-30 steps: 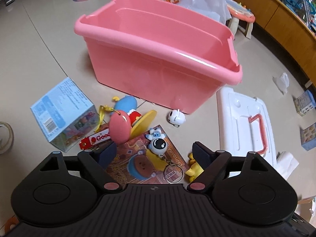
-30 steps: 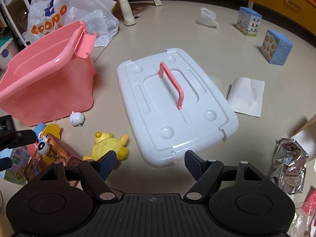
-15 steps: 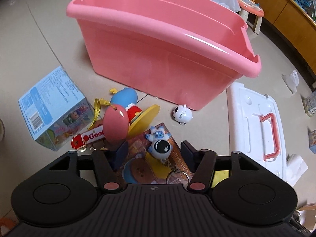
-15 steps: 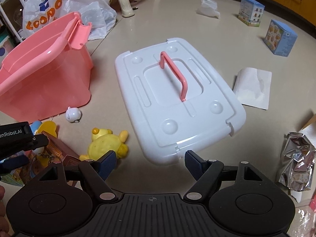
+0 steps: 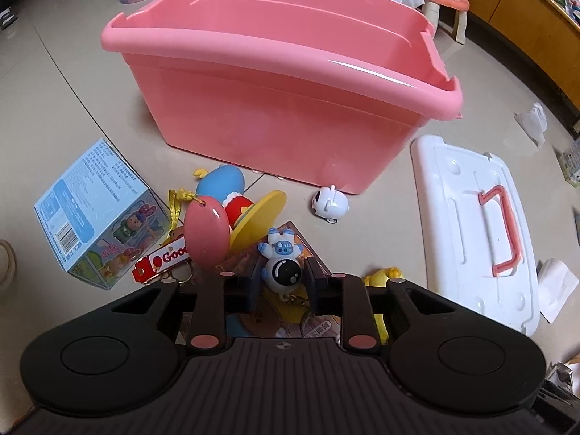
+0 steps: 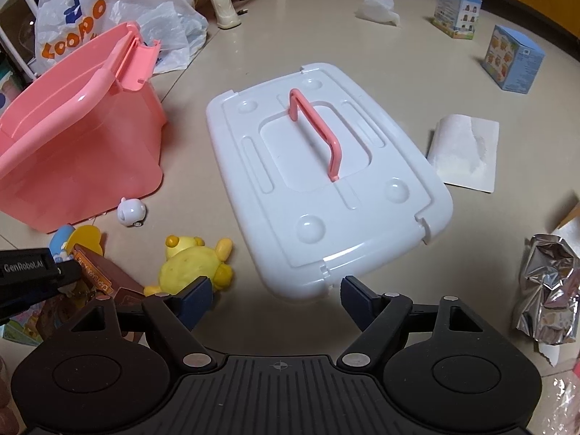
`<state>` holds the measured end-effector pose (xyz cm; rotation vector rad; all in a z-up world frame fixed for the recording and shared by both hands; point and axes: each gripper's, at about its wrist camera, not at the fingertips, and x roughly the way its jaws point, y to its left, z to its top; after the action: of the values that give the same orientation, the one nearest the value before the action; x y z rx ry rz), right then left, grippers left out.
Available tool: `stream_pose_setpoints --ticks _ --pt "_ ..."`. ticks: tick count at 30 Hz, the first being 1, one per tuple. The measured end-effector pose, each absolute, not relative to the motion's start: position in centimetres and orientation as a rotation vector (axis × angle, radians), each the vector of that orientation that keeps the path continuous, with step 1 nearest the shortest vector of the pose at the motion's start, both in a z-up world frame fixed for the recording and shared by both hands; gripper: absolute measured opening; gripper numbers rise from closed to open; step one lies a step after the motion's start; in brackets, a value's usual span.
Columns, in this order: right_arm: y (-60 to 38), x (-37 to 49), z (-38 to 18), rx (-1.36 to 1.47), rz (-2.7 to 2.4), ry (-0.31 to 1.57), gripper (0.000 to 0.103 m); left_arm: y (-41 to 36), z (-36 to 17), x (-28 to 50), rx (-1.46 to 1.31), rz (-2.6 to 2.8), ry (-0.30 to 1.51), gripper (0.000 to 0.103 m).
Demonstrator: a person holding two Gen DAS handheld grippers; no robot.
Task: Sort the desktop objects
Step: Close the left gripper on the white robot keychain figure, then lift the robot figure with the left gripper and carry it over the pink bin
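Left gripper (image 5: 282,282) low in the centre of the left wrist view, fingers (image 5: 246,286) narrowed to either side of an astronaut keychain (image 5: 282,264); contact with its helmet too close to call. Astronaut lying on a brown card (image 5: 301,250) among a toy pile at lower centre: pink egg (image 5: 206,233), yellow disc (image 5: 259,217), blue toy (image 5: 219,183), red tag (image 5: 161,262). Blue box (image 5: 94,210) at left of the pile. Pink bin (image 5: 290,83) filling the upper middle, open. White pig (image 5: 330,204) just below the bin's near wall. White lid (image 5: 471,224) at right, flat on the floor.

Right gripper (image 6: 275,295) at bottom centre of the right wrist view, fingers (image 6: 197,297) spread wide, holding nothing, above bare floor near the lid's (image 6: 319,188) lower edge. Yellow plush (image 6: 195,266) at lower left beside the left finger.
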<state>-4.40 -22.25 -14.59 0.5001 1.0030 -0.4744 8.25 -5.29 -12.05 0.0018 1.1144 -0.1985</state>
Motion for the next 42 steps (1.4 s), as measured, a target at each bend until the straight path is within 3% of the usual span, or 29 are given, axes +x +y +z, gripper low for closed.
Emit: stream_pose_setpoints --ticks 16,22,42 --pt "-22.0 -4.9 -11.8 0.451 -0.445 0.985 0.075 -4.8 -7.8 6.3 0.015 -0.218 1.071 0.026" --pt "-21.5 -5.3 -9.9 0.439 -0.426 0.966 0.075 -5.2 -4.4 4.9 0.125 -0.223 1.031 0.026" --pt "-18.8 -6.2 -5.7 0.356 -0.358 0.907 0.075 -1.0 5.8 2.0 0.055 -0.16 0.901 0.026"
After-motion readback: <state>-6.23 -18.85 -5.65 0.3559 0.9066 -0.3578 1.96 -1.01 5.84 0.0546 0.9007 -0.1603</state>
